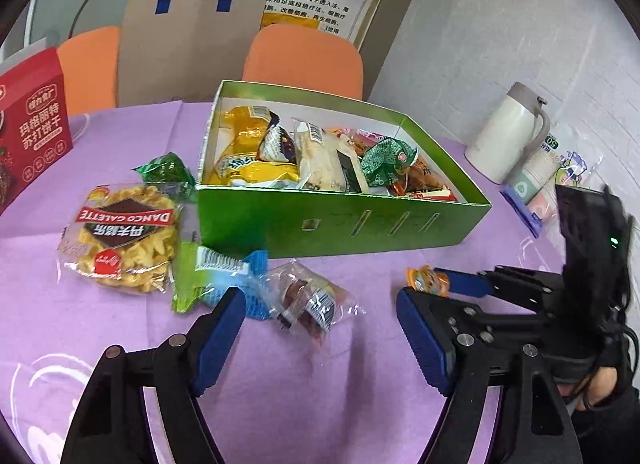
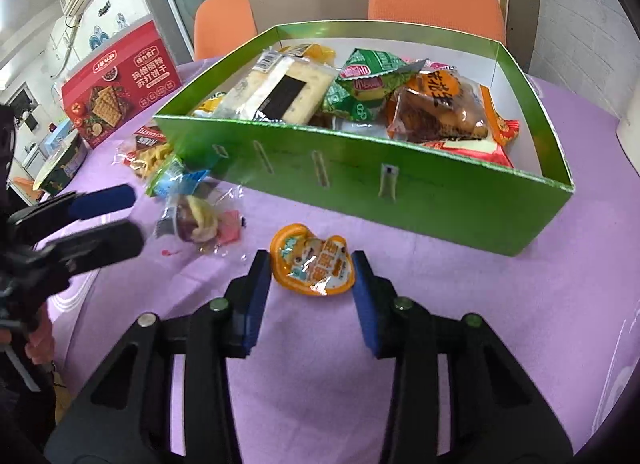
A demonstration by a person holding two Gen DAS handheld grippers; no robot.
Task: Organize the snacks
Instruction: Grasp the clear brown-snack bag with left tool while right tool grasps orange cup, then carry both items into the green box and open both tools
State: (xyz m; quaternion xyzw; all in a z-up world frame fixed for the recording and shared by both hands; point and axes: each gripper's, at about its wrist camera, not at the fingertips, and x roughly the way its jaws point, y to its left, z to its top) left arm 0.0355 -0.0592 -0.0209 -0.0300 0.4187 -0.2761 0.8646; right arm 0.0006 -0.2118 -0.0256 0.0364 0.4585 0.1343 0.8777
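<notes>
A green box (image 1: pixel 360 224) (image 2: pixel 360 184) holds several snack packs on the purple tablecloth. An orange jelly cup (image 2: pixel 312 264) (image 1: pixel 426 281) lies in front of the box. My right gripper (image 2: pixel 312 288) is open with the cup between its fingertips; I cannot tell if the pads touch it. My left gripper (image 1: pixel 320 328) is open and empty, just short of a clear-wrapped snack (image 1: pixel 308 300) (image 2: pixel 200 220). A blue-green pack (image 1: pixel 216 276), a Danco Galette pack (image 1: pixel 120 240) and a small green pack (image 1: pixel 166 170) lie left of the box.
A red cracker box (image 1: pixel 32 136) (image 2: pixel 120 84) stands at the far left. A white thermos (image 1: pixel 508 132) and a sleeve of paper cups (image 1: pixel 536 180) stand right of the box. Orange chairs (image 1: pixel 304 60) and a cardboard bag (image 1: pixel 188 44) are behind the table.
</notes>
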